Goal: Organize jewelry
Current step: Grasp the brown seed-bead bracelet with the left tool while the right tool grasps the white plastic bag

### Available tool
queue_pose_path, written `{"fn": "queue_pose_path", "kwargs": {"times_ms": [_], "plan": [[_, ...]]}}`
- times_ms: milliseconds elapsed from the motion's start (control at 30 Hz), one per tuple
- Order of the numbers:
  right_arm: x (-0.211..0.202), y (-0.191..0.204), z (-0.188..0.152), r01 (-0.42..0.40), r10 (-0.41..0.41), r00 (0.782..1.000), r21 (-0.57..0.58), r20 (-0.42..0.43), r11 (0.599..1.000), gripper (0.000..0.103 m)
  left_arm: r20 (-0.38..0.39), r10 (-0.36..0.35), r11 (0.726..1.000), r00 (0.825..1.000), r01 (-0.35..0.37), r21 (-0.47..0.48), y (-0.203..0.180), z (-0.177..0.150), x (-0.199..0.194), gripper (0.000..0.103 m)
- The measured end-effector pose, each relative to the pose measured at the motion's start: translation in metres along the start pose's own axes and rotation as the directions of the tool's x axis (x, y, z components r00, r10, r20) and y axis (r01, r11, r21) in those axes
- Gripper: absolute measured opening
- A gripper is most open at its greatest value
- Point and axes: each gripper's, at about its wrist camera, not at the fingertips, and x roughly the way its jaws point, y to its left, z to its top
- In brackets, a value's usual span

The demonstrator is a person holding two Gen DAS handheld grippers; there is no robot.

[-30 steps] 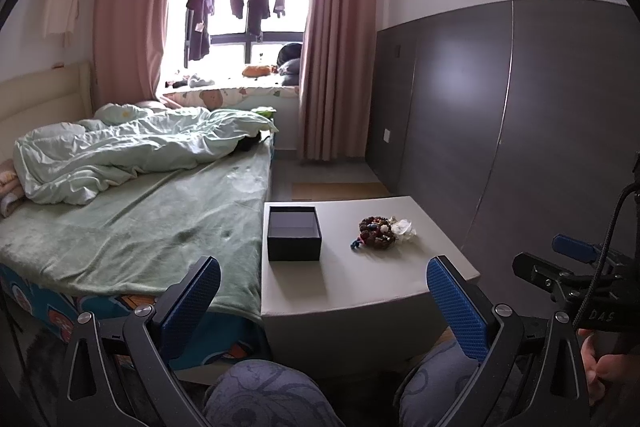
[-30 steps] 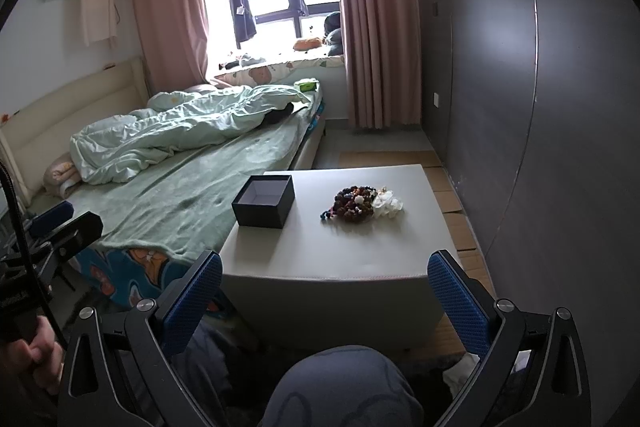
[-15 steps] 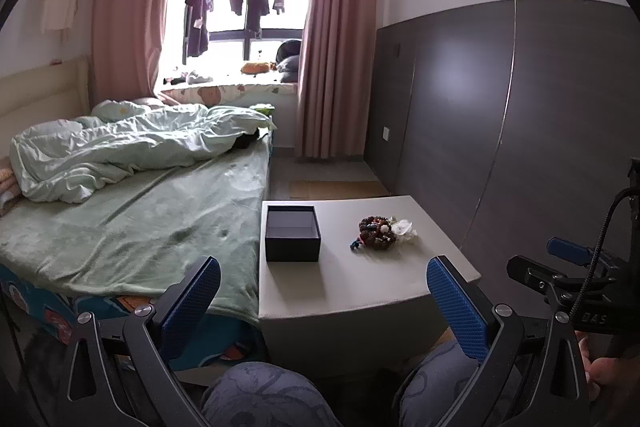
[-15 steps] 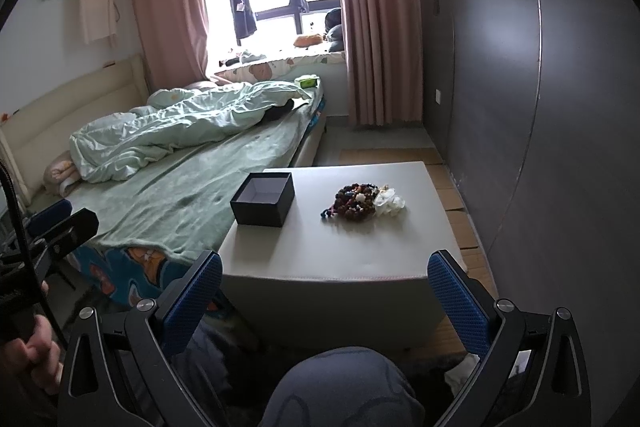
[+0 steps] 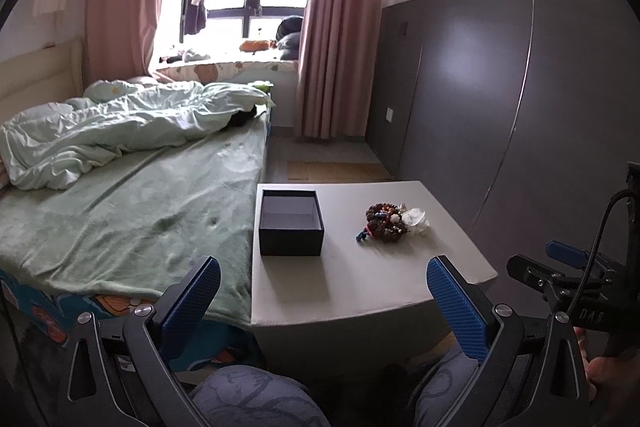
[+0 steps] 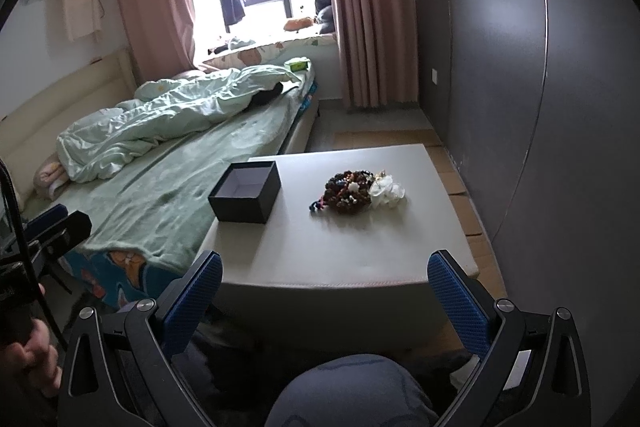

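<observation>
Two handheld grippers, both with blue-padded fingers spread wide and empty: left gripper (image 5: 323,297), right gripper (image 6: 325,293). One low, pale grey square table (image 5: 360,291) lies ahead of both finger pairs. One open, black, square cardboard box (image 5: 291,223) with a pale interior sits ahead of the left finger of each gripper. One heap of dark beaded jewelry (image 5: 385,223), with a white piece (image 5: 415,217) touching its right side, rests beyond the fingers, apart from the box. One green-sheeted bed (image 5: 132,211) adjoins the table's left edge.
</observation>
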Motion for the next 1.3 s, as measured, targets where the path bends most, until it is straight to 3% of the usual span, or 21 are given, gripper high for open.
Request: {"fn": "queue_pose_path", "kwargs": {"times_ms": [333, 600, 667, 833, 1000, 1133, 1300], "plan": [[0.055, -0.038, 0.018, -0.012, 0.02, 0.998, 0.117, -0.061, 0.993, 0.103, -0.062, -0.06, 0.998, 0.996, 0.06, -0.005, 0.001, 0.014, 0.057, 0.103], [0.102, -0.074, 0.038, -0.012, 0.034, 0.995, 0.232, -0.089, 0.973, 0.102, -0.124, -0.144, 0.989, 0.982, 0.145, -0.002, -0.006, 0.036, 0.115, 0.102], [0.113, -0.083, 0.042, -0.014, 0.041, 0.994, 0.26, -0.097, 0.966, 0.097, -0.144, -0.168, 0.986, 0.975, 0.169, -0.006, -0.007, 0.04, 0.13, 0.101], [0.146, -0.102, 0.05, -0.019, 0.067, 0.988, 0.326, -0.136, 0.945, 0.083, -0.182, -0.201, 0.979, 0.962, 0.202, -0.015, -0.011, 0.049, 0.162, 0.092], [0.178, -0.117, 0.06, 0.006, 0.063, 0.983, 0.368, -0.175, 0.93, 0.082, -0.233, -0.217, 0.976, 0.948, 0.219, -0.014, -0.017, 0.058, 0.196, 0.075], [0.201, -0.123, 0.072, -0.03, 0.108, 0.978, 0.397, -0.178, 0.917, 0.082, -0.263, -0.237, 0.971, 0.935, 0.24, -0.019, -0.02, 0.066, 0.219, 0.069], [0.235, -0.132, 0.085, 0.0, 0.108, 0.969, 0.433, -0.224, 0.901, 0.07, -0.316, -0.258, 0.964, 0.913, 0.263, -0.029, -0.026, 0.077, 0.249, 0.056]]}}
